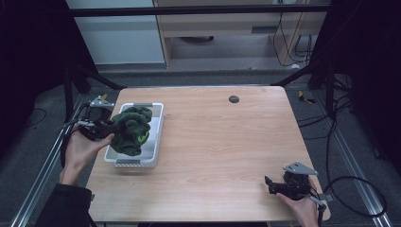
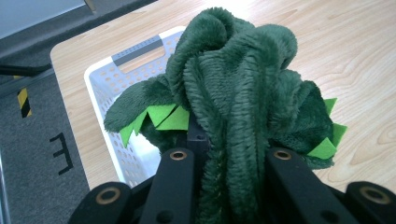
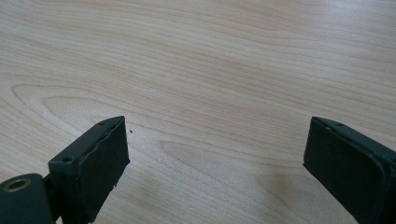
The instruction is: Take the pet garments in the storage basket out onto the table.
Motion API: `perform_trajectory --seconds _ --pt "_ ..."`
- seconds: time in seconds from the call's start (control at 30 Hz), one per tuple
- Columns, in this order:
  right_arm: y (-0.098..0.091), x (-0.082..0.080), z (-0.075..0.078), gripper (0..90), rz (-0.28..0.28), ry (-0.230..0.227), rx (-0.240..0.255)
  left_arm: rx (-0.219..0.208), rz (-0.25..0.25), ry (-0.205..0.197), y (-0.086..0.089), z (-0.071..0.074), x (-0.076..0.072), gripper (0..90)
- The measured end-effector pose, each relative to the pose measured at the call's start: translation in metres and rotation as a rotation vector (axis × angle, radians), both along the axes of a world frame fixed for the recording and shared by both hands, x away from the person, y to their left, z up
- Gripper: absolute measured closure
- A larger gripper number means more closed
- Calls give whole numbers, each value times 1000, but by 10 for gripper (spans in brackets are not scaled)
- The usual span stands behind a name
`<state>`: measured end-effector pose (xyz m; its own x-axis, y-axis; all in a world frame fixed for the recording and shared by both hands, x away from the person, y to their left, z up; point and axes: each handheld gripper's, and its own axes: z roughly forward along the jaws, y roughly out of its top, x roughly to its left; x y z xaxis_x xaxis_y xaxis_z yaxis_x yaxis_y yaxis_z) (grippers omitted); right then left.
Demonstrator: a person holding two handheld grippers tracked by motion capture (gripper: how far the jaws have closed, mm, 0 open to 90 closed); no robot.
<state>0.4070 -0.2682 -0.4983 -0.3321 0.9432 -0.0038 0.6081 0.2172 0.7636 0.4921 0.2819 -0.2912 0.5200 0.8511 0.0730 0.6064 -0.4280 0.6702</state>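
Note:
A dark green plush toy (image 1: 132,129) with bright green felt spikes hangs bunched up over a white perforated basket (image 1: 156,137) at the table's left side. My left gripper (image 1: 109,130) comes in from the left and is shut on the plush toy (image 2: 238,88), whose fabric is squeezed between the two black jaws. In the left gripper view the basket (image 2: 100,84) lies below and behind the toy. My right gripper (image 1: 270,185) rests low near the table's front right corner, open. Its jaws stand wide apart over bare wood with nothing between them, around (image 3: 215,154).
The wooden table (image 1: 222,142) has a small dark round cap (image 1: 233,99) near its far edge. Grey floor, metal rails and loose cables (image 1: 350,184) surround the table. A cabinet stands beyond the far edge.

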Motion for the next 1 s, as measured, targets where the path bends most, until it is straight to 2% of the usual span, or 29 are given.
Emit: perform_trajectory --seconds 0.4,0.67,0.8,1.0 --pt "0 0 0 66 -1 -2 1 -6 -57 -6 -13 9 -9 789" --pt "0 0 1 66 -3 -5 1 -1 -117 -17 -31 13 -16 789" --pt "-1 -1 1 65 -4 -10 -1 15 -150 -13 -39 14 -18 789" --pt "-1 -1 2 65 -4 -14 -1 5 -180 -13 -51 14 -19 788"
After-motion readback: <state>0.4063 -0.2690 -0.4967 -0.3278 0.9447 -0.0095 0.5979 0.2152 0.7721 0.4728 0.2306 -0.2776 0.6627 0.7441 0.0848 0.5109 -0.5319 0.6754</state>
